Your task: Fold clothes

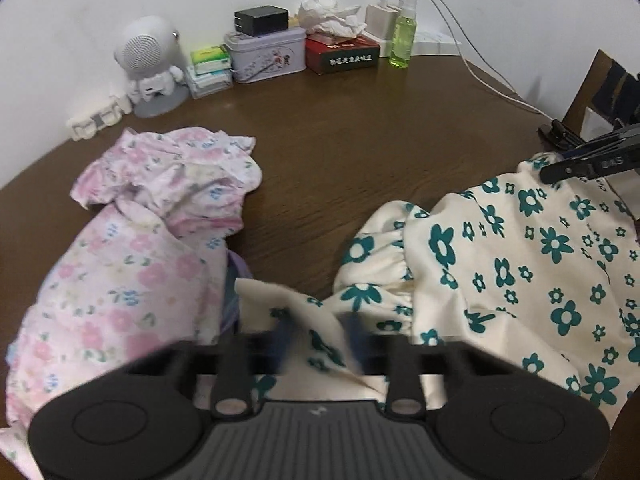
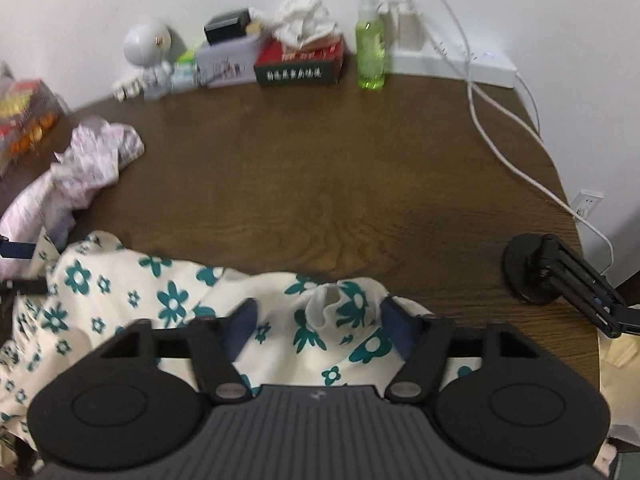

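Observation:
A cream garment with teal flowers (image 1: 520,264) lies crumpled on the near right of the brown table (image 1: 340,152). A pink floral garment (image 1: 160,208) is heaped at the left. My left gripper (image 1: 318,336) is half closed but still open, and a raised flap of the cream cloth runs between its blue pads (image 1: 356,334). Tips of the right gripper (image 1: 560,170) show at the right edge over the same cloth. In the right wrist view my right gripper (image 2: 320,328) is wide open and straddles a bunched frill of the cream garment (image 2: 332,304). The pink garment (image 2: 92,156) lies far left.
Along the wall stand a white speaker figure (image 1: 148,60), a tin box (image 1: 266,54), a red tissue box (image 1: 342,54), a green spray bottle (image 2: 370,52) and a power strip (image 2: 460,64) with cables (image 2: 516,168). A black stand base (image 2: 528,268) sits at the right table edge.

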The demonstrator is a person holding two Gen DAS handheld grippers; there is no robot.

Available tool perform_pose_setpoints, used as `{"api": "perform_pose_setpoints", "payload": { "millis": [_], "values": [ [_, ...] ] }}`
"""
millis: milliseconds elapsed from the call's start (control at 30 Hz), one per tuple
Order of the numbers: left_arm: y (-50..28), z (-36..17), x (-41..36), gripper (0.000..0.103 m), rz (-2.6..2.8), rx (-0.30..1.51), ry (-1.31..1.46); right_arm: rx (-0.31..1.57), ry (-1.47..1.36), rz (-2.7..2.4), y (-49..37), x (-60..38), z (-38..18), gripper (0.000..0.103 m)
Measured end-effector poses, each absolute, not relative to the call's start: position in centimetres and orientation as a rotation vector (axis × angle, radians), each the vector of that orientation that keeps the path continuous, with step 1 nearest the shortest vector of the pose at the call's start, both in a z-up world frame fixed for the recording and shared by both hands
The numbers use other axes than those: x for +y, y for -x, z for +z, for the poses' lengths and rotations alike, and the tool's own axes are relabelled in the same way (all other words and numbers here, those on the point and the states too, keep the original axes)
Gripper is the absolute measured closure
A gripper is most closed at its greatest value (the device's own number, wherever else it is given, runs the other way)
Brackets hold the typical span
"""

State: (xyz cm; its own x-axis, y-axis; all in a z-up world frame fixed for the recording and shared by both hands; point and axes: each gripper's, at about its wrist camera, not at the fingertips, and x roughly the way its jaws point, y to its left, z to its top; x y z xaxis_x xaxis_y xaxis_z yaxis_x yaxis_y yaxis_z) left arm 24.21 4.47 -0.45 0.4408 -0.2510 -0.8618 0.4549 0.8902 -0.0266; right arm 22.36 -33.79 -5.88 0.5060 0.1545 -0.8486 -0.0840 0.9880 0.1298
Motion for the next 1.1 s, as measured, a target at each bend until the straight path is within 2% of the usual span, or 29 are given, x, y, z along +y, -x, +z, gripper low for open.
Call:
{"api": "perform_pose_setpoints", "payload": {
  "millis": [33,133,400,533,733,833,900,1000,1100],
  "values": [
    [-24.2,-0.5,4.5,0.096,-0.451,1.016,-0.216,1.038,-0.083,0.151,-22.5,-33.7,-6.1,0.091],
    [-23.9,-0.1,4.9,0.102,-0.477,0.973,-0.173,1.022,-0.077,0.161,-22.4,-33.6,-5.8,0.096],
    [-25.2,5.2,5.9,0.103,-0.399,0.776,-0.144,0.857,-0.077,0.158,-22.6,-34.1,-1.1,0.098],
    [-26.8,12.8,6.9,0.103,-0.305,0.567,-0.109,0.653,-0.06,0.128,-23.1,-34.1,5.7,0.098],
    [-21.1,25.5,10.2,0.103,-0.264,0.161,-0.095,0.29,0.025,0.16,-18.4,-33.5,18.0,0.098],
    [-17.2,22.4,10.1,0.103,-0.29,0.223,-0.171,0.234,0.101,0.197,-15.1,-32.8,19.1,0.098],
    [-14.6,20.2,10.0,0.103,-0.309,0.269,-0.224,0.27,0.153,0.236,-13.2,-32.1,17.4,0.098],
    [-10.7,16.8,9.9,0.103,-0.336,0.338,-0.302,0.411,0.197,0.292,-11.3,-31.3,11.8,0.098],
    [-9.3,8.7,10.0,0.103,-0.321,0.572,-0.245,0.6,0.168,0.348,-9.8,-30.6,4.1,0.098]
  ]
}}
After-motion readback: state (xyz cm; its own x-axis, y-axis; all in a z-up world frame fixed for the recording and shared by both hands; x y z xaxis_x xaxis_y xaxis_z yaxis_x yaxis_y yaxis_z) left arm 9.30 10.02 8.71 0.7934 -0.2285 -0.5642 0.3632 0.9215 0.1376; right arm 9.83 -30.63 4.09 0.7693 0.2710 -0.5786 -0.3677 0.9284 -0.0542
